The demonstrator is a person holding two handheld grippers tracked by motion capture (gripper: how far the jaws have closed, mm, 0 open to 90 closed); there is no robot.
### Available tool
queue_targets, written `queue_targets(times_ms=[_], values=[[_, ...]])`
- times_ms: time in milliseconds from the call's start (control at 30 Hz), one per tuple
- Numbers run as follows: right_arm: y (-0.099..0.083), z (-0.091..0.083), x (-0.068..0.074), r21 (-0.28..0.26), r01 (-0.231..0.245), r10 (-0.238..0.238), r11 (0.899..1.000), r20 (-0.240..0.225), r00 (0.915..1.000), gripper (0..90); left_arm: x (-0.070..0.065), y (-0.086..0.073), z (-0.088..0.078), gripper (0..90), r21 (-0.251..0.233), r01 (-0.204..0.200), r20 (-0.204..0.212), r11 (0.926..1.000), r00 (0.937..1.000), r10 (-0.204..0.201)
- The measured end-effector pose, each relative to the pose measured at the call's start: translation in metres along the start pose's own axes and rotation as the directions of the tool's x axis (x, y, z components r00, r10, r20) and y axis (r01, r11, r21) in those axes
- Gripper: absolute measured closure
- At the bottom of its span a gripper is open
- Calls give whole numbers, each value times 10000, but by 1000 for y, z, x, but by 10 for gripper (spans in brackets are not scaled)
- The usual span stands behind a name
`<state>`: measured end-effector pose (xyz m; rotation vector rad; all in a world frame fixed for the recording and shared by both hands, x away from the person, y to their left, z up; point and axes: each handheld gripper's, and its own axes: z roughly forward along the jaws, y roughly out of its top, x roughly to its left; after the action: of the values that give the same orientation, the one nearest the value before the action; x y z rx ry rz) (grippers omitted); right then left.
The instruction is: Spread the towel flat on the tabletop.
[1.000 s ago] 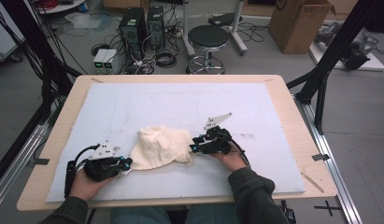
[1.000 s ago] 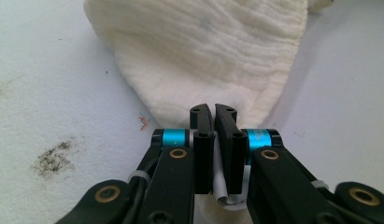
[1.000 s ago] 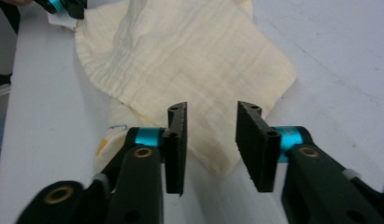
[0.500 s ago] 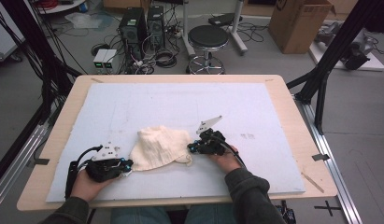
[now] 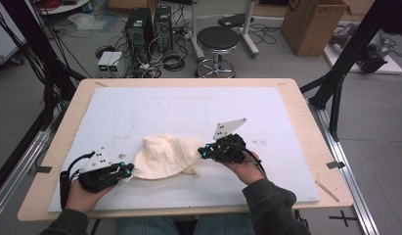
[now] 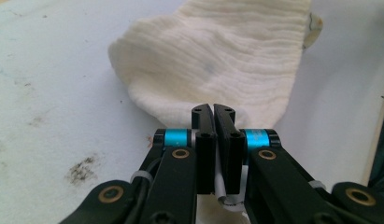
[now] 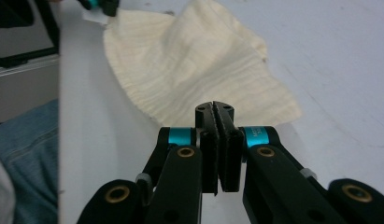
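A cream ribbed cloth [image 5: 164, 156] lies on the white board [image 5: 189, 107], near its front edge, pulled out between my two grippers. My left gripper [image 5: 127, 171] is shut on the cloth's left corner. In the left gripper view the jaws [image 6: 213, 109] stand pressed together with the cloth [image 6: 213, 60] running away from their tips. My right gripper [image 5: 202, 152] is shut on the cloth's right edge. In the right gripper view its jaws [image 7: 214, 106] are together at the near edge of the cloth [image 7: 194, 70], and the left gripper [image 7: 98, 4] shows at the far corner.
The white board rests on a wooden table [image 5: 311, 132]. Behind the table are a black stool [image 5: 218, 41], computer cases with cables [image 5: 149, 29] and a cardboard box [image 5: 316, 24]. Black frame legs [image 5: 345, 68] stand at the right.
The right gripper's jaws have closed on the cloth's right edge. Both hands have lifted slightly, and the cloth is now drawn out flatter and wider between them.
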<state>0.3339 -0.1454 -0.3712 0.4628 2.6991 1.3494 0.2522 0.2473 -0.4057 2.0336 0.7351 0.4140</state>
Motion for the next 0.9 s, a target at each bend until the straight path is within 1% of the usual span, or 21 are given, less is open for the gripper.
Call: queue_targets(times_ms=[33,100,133,167,200,233,267,333,400,433,467,500,600,633,667,700,733,800,833,867,900], values=[[1,-1,8,-60,136,-137,9999,-179,9997,891,0,-1,-2,868,-1,6,-60,10000,10000,-6],[2,0,20,-85,197,-201,9998,-464,9987,891,2,-3,-7,868,-41,138,-144,9999,9998,-139],[1,2,26,-56,243,-246,9997,-652,9976,891,3,-5,-10,868,-4,102,-215,9999,9997,-102],[-1,6,34,22,316,-313,9995,-898,9955,891,4,-6,-12,868,-56,155,-263,9999,9995,-156],[-2,9,37,66,300,-292,9995,-959,9950,891,6,-8,-15,868,-18,175,-302,9998,9994,-175],[-6,14,44,176,259,-235,9995,-1218,9923,891,7,-9,-16,868,3,208,-324,9998,9993,-208],[-7,17,47,242,266,-230,9994,-1364,9904,891,8,-11,-17,868,-5,288,-369,9996,9989,-288],[-11,25,55,494,397,-317,9980,-1534,9877,885,11,-16,-17,868,112,382,-439,9992,9983,-377],[-11,28,58,397,447,-378,9982,-1595,9865,829,14,-20,-16,867,213,500,-437,9985,9978,-491],[-9,28,59,384,421,-359,9984,-1504,9880,796,15,-22,-16,867,244,554,-448,9982,9975,-543],[-8,27,57,292,382,-340,9988,-1333,9905,775,16,-23,-15,866,248,582,-508,9980,9971,-569],[-6,24,54,185,226,-201,9996,-1273,9917,759,17,-24,-15,864,276,592,-521,9979,9970,-577],[-1,15,42,-152,-73,59,9999,-874,9962,748,19,-26,-14,861,299,694,-537,9971,9963,-677],[-1,12,37,-316,-179,158,9993,-677,9976,748,19,-26,-14,861,299,694,-537,9971,9963,-677],[-1,9,28,-437,-396,379,9983,-401,9985,747,20,-27,-14,862,369,688,-551,9969,9962,-667],[-2,9,25,-419,-495,484,9979,-280,9984,739,21,-28,-13,863,469,642,-580,9968,9964,-614],[-4,9,16,-437,-771,771,9961,-21,9970,731,21,-29,-12,863,444,767,-576,9961,9956,-741],[-7,11,4,-340,-1143,1150,9929,208,9931,727,23,-30,-11,865,572,800,-611,9951,9952,-765],[-8,15,-1,-291,-1244,1254,9918,372,9914,715,24,-31,-11,865,616,842,-673,9945,9945,-801],[-10,19,-6,-244,-1445,1453,9892,358,9887,716,25,-32,-11,864,638,863,-670,9942,9944,-820],[-11,23,-10,-200,-1528,1535,9880,365,9875,716,25,-33,-11,865,627,931,-770,9937,9931,-882]])
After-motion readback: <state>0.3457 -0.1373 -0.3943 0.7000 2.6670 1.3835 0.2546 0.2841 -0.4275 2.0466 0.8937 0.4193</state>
